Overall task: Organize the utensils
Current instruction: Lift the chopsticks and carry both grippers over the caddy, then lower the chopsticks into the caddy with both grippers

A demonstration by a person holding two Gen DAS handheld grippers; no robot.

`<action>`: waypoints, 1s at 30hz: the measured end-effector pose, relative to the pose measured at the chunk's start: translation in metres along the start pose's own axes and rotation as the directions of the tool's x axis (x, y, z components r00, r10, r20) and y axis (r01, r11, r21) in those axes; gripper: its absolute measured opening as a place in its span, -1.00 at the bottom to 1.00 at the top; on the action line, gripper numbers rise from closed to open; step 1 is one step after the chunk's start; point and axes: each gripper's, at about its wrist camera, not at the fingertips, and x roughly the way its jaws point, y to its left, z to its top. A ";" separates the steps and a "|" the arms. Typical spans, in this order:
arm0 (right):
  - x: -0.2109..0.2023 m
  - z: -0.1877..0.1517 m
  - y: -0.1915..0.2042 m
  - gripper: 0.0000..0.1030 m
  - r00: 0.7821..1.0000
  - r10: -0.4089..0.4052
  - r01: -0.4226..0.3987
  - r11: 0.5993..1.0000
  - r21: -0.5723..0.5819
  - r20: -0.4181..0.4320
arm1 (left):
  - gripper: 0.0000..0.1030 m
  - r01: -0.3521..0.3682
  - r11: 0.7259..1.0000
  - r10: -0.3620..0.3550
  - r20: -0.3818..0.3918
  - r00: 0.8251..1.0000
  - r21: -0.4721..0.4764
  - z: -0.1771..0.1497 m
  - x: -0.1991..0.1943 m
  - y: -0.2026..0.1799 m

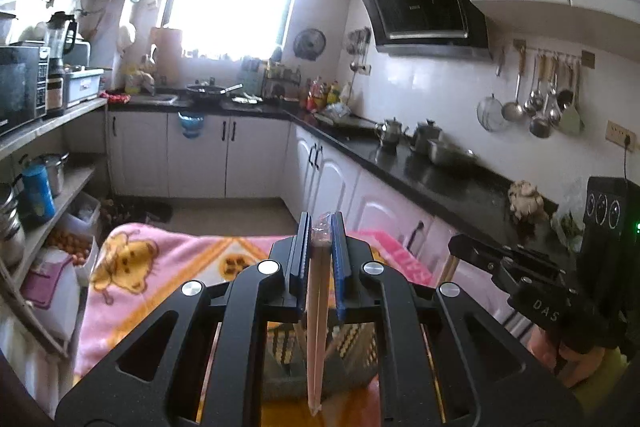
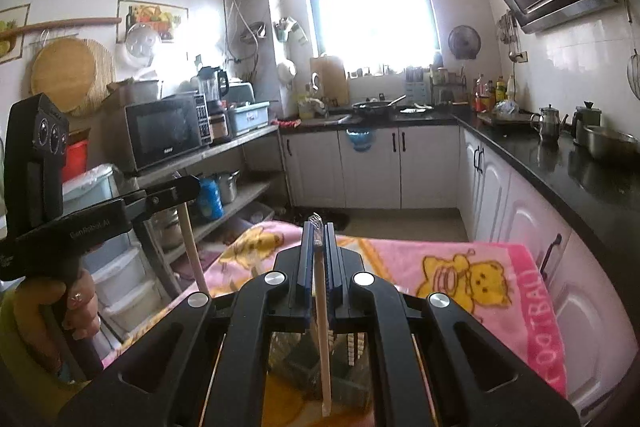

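Both my grippers are raised over the pink cartoon blanket (image 2: 480, 267) that covers the bench, facing the kitchen window. Left gripper (image 1: 321, 239): fingers (image 1: 301, 259) clamped on a pair of pale chopsticks (image 1: 315, 327), which hang down from the pads toward the camera; a scrap of clear wrapping shows at their top end, above the pads. Right gripper (image 2: 318, 247): fingers (image 2: 306, 259) closed on a single pale stick-like utensil (image 2: 323, 327), also hanging downward, with a clear wrapped tip poking out above the pads. Directly beneath both grippers sits a mesh utensil holder (image 2: 304, 367) on the blanket, seen through the gripper frames; the lower ends of both held items are above or at its opening, and I cannot tell whether they touch it. In the right wrist view my left gripper appears at the left, its stick angled down over the blanket edge. Black countertop (image 1: 440, 179) with steel pots (image 1: 448, 151) runs along the right wall.
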 end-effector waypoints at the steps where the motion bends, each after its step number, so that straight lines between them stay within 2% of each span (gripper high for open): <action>1: 0.002 0.003 -0.001 -0.90 1.000 -0.003 0.003 1.000 -0.001 0.003 | -0.91 -0.001 1.000 0.001 0.004 1.000 -0.001 0.002 0.001 0.000; 11: 0.023 0.010 -0.023 -0.90 0.998 -0.057 0.056 0.998 0.013 0.022 | -0.91 0.011 0.999 -0.009 0.051 0.999 -0.038 0.007 0.024 0.006; 18: 0.036 0.003 -0.032 -0.90 0.997 -0.074 0.073 0.997 0.027 0.028 | -0.91 0.026 0.997 -0.024 0.024 0.999 -0.072 -0.007 0.048 0.008; 30: 0.054 -0.027 -0.042 -0.90 0.997 -0.077 0.077 0.995 0.066 -0.001 | -0.91 0.034 0.998 -0.033 0.003 0.999 -0.045 -0.039 0.074 -0.001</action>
